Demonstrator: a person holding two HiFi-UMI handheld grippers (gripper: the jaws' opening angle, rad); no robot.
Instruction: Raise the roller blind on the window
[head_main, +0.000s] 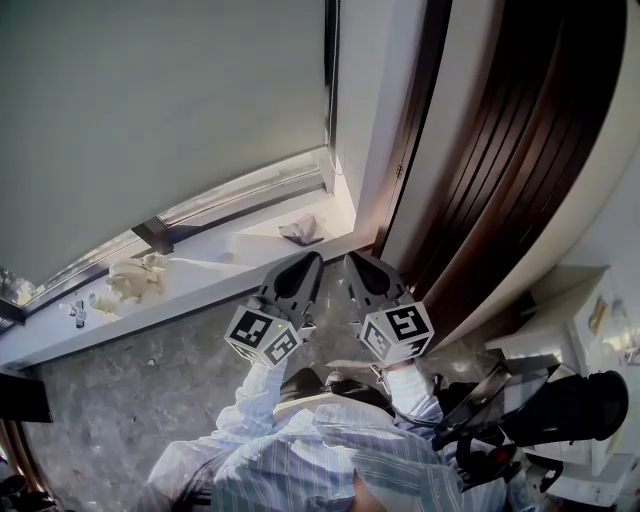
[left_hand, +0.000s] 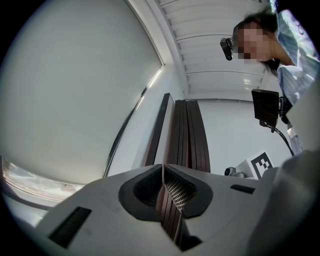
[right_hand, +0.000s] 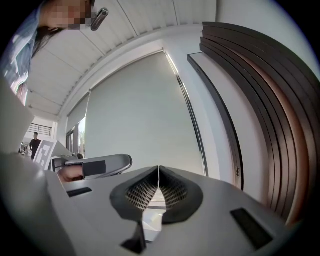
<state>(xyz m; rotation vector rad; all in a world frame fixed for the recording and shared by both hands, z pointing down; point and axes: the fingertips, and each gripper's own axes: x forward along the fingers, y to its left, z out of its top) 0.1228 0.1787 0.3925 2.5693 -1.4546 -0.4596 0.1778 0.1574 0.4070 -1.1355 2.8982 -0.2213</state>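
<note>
The grey roller blind (head_main: 150, 100) hangs down over the window, and its bottom edge is close to the white sill (head_main: 210, 262). It also fills the left gripper view (left_hand: 75, 100) and the middle of the right gripper view (right_hand: 140, 110). My left gripper (head_main: 306, 264) and right gripper (head_main: 356, 264) are side by side in front of the sill's right end, pointing at the window corner. Both are shut with nothing between the jaws (left_hand: 163, 171) (right_hand: 158, 172). No pull cord or chain can be made out.
A white figurine (head_main: 135, 280) and a crumpled cloth (head_main: 302, 230) lie on the sill. A dark slatted wooden panel (head_main: 500, 150) runs along the right, beside a white wall strip. White furniture (head_main: 570, 330) stands at the far right. The floor is grey marble (head_main: 130, 400).
</note>
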